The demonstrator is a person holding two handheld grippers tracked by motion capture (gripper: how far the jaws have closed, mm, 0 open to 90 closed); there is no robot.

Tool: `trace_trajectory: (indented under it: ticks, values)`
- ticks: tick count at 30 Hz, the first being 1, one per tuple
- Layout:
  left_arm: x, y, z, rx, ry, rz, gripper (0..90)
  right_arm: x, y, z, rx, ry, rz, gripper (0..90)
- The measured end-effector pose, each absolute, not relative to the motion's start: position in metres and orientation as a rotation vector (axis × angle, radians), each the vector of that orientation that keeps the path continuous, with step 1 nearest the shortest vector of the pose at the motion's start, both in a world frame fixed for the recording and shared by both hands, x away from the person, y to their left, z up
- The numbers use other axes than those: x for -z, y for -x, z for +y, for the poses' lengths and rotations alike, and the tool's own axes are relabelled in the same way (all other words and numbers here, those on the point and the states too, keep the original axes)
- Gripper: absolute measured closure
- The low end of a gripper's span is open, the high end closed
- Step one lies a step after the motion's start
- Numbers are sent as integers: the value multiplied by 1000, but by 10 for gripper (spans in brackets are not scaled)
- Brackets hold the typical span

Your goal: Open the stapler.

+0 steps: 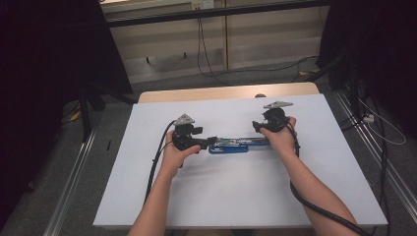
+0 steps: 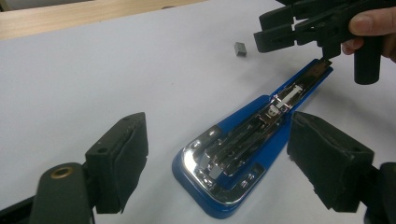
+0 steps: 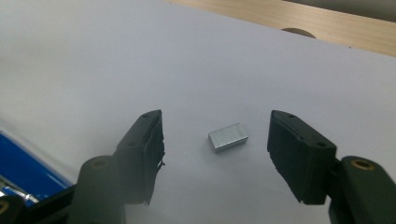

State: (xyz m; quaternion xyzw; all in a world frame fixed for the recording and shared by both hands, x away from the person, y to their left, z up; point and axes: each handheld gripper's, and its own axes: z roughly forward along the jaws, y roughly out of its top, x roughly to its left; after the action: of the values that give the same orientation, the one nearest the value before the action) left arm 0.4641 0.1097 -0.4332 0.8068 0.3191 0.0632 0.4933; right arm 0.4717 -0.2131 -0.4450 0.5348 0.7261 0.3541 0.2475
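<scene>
With the blue stapler [image 2: 243,154] lying opened between the spread jaws of the left claw [image 2: 233,163], the right claw [image 3: 224,156], jaws apart, frames the staple block [image 3: 228,137] on the bench [image 1: 246,191], seemingly the pickup step, needing a lower-and-close.

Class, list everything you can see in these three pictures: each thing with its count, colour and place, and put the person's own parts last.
Stapler: one, blue with chrome insides, lying opened out flat near the middle of the sheet.
Staple block: one, silver, on the sheet beyond the stapler, between the right gripper's open jaws but untouched.
Sheet: one, white, covering most of the table.
Table: one, light wood, its far edge bare beyond the sheet.
Left gripper: one, black, open, jaws either side of the stapler's wide end.
Right gripper: one, black, open.
Hands: two, left and right, each holding a gripper.
</scene>
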Motion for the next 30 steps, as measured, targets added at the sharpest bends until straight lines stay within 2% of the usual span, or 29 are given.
trace_trajectory:
  ticks: [7,23,30]
  values:
    - [433,-466,112,-154,-1945,786,159,450,-484,-217,-922,-1485,1990,359]
    - [435,-469,116,-170,-1944,813,134,459,-495,-215,-876,-1536,2085,569]
    - [439,-473,119,-169,-1962,839,131,460,-498,-215,-890,-1540,2091,580]
